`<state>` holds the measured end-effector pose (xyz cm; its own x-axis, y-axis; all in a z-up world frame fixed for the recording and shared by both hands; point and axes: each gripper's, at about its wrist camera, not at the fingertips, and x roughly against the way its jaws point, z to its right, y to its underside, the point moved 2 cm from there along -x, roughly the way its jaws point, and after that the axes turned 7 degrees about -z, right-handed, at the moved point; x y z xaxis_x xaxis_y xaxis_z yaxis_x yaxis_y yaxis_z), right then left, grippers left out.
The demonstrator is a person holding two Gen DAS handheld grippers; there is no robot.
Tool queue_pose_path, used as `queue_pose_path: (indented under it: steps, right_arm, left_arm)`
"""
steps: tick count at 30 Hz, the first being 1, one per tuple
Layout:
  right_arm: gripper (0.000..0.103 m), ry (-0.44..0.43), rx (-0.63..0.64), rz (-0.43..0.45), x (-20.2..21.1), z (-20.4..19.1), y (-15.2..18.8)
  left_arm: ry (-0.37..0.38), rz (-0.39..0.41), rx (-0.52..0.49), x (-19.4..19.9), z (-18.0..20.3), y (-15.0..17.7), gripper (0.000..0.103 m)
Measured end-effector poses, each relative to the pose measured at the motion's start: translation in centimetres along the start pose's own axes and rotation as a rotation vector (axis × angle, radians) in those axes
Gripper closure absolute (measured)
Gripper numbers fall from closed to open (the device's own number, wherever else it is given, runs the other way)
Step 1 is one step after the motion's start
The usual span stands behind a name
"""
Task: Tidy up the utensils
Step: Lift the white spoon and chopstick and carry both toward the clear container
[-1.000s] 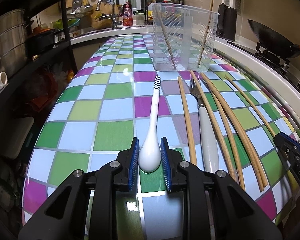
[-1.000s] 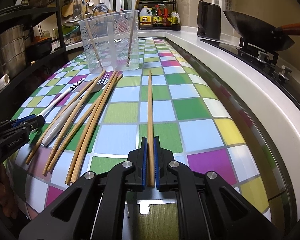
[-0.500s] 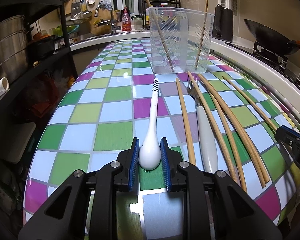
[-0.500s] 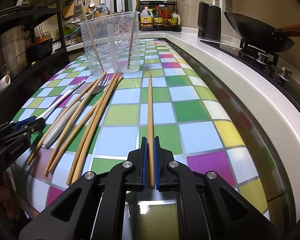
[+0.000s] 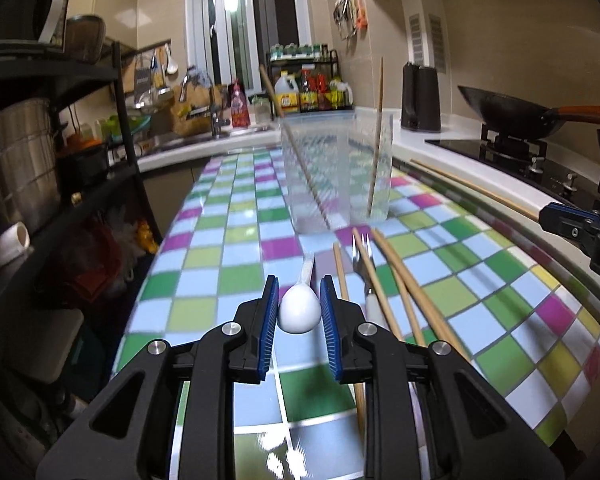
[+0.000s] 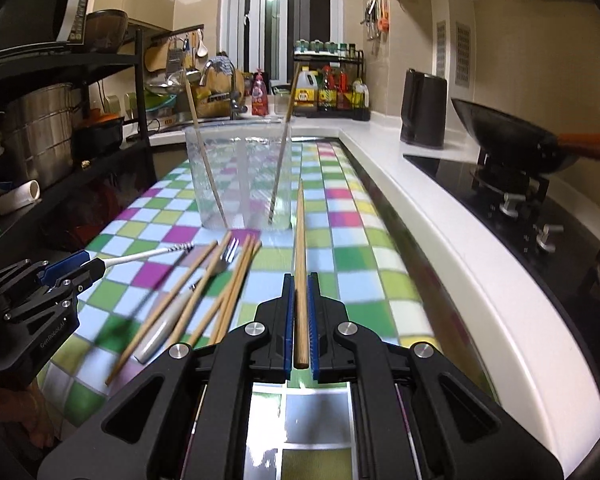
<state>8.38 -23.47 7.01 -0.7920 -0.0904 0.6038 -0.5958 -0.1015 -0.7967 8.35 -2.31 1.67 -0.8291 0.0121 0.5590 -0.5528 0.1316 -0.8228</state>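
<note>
Spoon (image 5: 299, 312) first: your left gripper (image 5: 299, 314) has its blue pads pressed against either side of the white bowl, and from the right wrist view the spoon (image 6: 148, 255) is held above the checkered tabletop (image 5: 236, 248), its striped handle pointing toward the clear plastic container (image 6: 240, 178); your right gripper (image 6: 300, 320) has its jaws narrowed onto a single wooden chopstick (image 6: 300, 264), which sticks forward with its tip toward that container's right side; the container stands upright on the far part of the table with two chopsticks leaning inside it, one against each side; between your two grippers, on the cloth, lie a fork (image 6: 188, 300) with a pale handle and several loose chopsticks (image 6: 236, 292), fanned and partly crossing one another, their far ends near the container's base; in the left wrist view your right gripper (image 5: 556, 220) appears at the right edge, the held chopstick slanting up over the white counter edge (image 5: 452, 152); a wok (image 6: 508, 140) sits on the stove to the right.
</note>
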Motion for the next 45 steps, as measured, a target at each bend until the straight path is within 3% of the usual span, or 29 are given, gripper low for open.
queue_pose_path:
  steps: [9, 30, 45]
  right_arm:
    - [0.097, -0.017, 0.01, 0.031, 1.3, -0.1, -1.7]
    - [0.097, -0.033, 0.009, 0.069, 2.3, -0.4, -3.3]
    - [0.097, -0.03, 0.053, 0.097, 2.7, -0.8, -8.3]
  left_arm:
    - [-0.007, 0.063, 0.005, 0.6, -0.3, -2.3, 0.082]
    - [-0.021, 0.118, 0.025, 0.6, -1.0, -4.1, 0.082]
    - [-0.016, 0.147, 0.036, -1.9, -1.9, -9.7, 0.083]
